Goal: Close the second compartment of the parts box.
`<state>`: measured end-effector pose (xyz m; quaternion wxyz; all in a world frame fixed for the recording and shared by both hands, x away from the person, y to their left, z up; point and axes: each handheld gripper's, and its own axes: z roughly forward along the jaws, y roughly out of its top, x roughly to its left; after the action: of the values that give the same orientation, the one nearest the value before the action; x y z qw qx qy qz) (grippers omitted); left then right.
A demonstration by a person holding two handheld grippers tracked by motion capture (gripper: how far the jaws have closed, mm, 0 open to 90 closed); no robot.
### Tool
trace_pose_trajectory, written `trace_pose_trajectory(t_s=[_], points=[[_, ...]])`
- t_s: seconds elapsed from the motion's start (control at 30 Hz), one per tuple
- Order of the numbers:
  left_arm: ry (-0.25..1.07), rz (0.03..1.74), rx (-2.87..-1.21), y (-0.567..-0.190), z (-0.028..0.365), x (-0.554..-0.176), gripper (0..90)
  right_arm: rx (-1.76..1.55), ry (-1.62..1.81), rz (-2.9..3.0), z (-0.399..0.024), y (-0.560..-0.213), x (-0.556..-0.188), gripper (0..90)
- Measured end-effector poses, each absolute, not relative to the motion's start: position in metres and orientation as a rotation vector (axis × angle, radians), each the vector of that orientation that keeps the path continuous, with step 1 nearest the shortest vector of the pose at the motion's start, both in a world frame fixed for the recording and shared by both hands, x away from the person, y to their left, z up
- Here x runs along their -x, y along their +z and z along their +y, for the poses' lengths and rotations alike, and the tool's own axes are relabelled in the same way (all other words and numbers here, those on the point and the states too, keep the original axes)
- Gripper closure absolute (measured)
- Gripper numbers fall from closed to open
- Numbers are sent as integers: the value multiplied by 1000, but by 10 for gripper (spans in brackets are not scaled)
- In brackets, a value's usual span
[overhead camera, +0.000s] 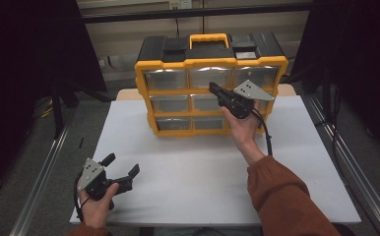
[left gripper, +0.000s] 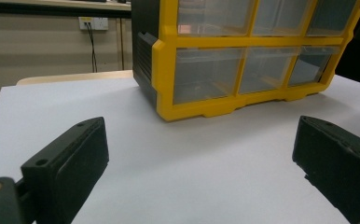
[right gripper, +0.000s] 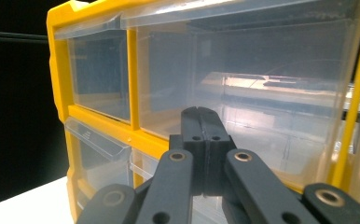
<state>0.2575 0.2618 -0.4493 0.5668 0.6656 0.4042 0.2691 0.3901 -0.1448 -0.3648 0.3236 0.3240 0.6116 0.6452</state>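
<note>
The left gripper (overhead camera: 120, 170) rests low on the white table (overhead camera: 203, 172) with its jaws wide apart and nothing in them. Past it, at the back of the table, stands the yellow drawer box (overhead camera: 143, 83). It looks big and hard, likely heavy to lift. Its clear drawers (right gripper: 271, 93) look thin and smooth, so they may slip. The right gripper (right gripper: 201, 112) has its jaws pressed together, holding nothing, its tip right at a top drawer. The little lip on a drawer front looks like the best spot to pull.
</note>
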Motion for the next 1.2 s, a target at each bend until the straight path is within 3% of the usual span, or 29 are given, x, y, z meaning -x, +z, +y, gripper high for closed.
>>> trace_pose_trajectory(t_s=[0.6,0.77,0.93,1.2], points=[[625,960,-1567,-450,260,-261,36,-869,1734,1623,-146,-368,-393,898],[622,955,-1559,-450,262,-260,36,-836,1754,1642,-143,-365,-389,838],[620,954,-1557,-450,261,-260,36,-814,1755,1657,-143,-364,-382,738],[619,960,-1565,-451,261,-260,36,-882,1773,1623,-154,-364,-367,447]])
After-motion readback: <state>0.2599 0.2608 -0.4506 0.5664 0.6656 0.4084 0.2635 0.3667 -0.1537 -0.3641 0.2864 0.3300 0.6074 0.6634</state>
